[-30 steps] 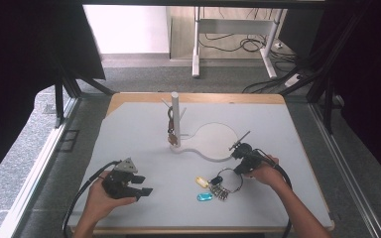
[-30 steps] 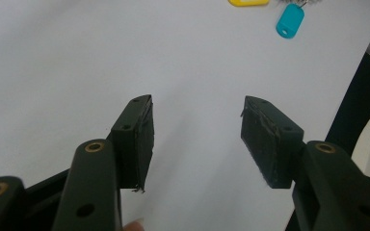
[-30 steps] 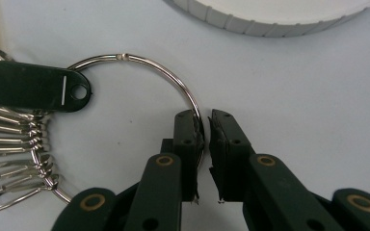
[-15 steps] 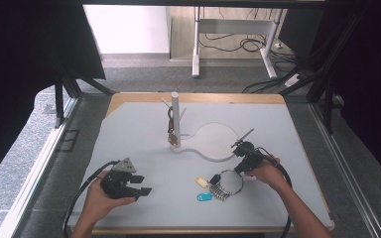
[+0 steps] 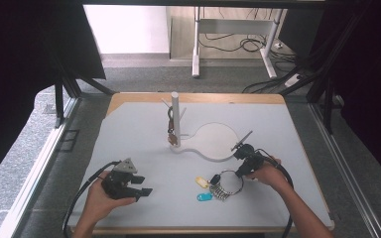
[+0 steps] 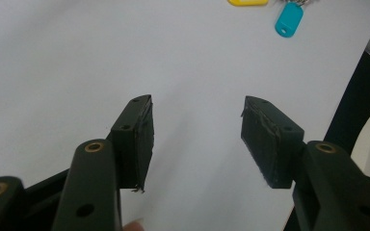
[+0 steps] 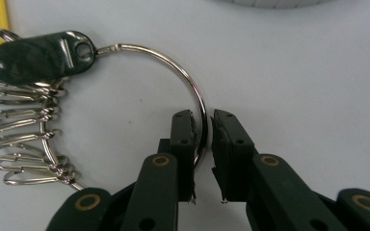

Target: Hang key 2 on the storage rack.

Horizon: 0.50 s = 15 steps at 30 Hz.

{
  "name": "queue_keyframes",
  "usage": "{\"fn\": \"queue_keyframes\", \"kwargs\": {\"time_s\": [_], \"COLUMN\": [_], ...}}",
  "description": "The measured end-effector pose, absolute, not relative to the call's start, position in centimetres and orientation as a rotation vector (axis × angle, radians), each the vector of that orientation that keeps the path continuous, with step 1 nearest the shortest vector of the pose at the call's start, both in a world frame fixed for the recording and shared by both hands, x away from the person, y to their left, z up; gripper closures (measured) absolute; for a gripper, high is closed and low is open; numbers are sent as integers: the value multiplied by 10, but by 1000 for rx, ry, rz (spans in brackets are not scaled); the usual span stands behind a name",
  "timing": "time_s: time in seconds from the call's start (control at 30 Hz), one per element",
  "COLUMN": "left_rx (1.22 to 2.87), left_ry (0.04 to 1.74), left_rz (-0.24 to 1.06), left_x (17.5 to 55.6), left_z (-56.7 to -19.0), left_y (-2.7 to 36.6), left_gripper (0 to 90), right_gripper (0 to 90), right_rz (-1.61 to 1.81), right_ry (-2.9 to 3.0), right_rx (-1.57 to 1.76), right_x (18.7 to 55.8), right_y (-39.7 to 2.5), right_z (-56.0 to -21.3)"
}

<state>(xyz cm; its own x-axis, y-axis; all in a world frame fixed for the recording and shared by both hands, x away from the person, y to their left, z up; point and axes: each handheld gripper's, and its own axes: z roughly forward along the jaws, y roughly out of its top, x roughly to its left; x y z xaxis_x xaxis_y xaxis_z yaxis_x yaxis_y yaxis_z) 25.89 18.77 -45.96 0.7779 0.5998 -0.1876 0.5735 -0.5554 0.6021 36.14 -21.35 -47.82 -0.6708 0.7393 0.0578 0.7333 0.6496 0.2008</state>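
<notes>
The right gripper point(image 7: 202, 127) is down on the table point(image 5: 129, 134) at the large key ring point(image 7: 192, 91), its two black jaws brought close together on either side of the ring's wire. In the right gripper view the wire passes through the narrow slot between the jaws, lying against the left one; a thin gap stays on the other side, so I cannot tell whether the ring is truly pinched.

The key ring point(image 5: 226, 184) lies flat near the front edge of the table, right of centre. Along its left side hangs a row of small metal clips point(image 7: 24, 139), and a dark tag point(image 7: 41, 54) is hooked on at the far left of the loop. Just beside the ring to the left lie a yellow tag point(image 5: 201, 182) and a teal tag point(image 5: 204, 197), the teal one nearer the front edge.

The left gripper point(image 5: 140, 187) is held low at the near left of the table, well apart from the ring. Its jaws are spread wide with bare table between them.

Farther back, near the middle of the table, a white post point(image 5: 175, 119) stands upright on a flat white base point(image 5: 216, 141), with something small and dark hanging against its left side.
</notes>
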Motion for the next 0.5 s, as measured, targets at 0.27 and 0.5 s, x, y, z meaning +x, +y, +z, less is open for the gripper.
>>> {"fn": "queue_keyframes", "kwargs": {"time_s": [0.27, 0.5], "left_rx": [2305, 2303], "left_ry": [867, 870], "left_rz": [50, 52], "left_x": [259, 258], "left_z": [-460, -460], "left_y": [186, 187], "left_gripper": [458, 458], "right_gripper": [806, 856], "right_rz": [272, 185], "right_ry": [2802, 2799], "right_rx": [1271, 1291], "right_x": [359, 362], "right_y": [-209, -201], "right_z": [-479, -479]}}
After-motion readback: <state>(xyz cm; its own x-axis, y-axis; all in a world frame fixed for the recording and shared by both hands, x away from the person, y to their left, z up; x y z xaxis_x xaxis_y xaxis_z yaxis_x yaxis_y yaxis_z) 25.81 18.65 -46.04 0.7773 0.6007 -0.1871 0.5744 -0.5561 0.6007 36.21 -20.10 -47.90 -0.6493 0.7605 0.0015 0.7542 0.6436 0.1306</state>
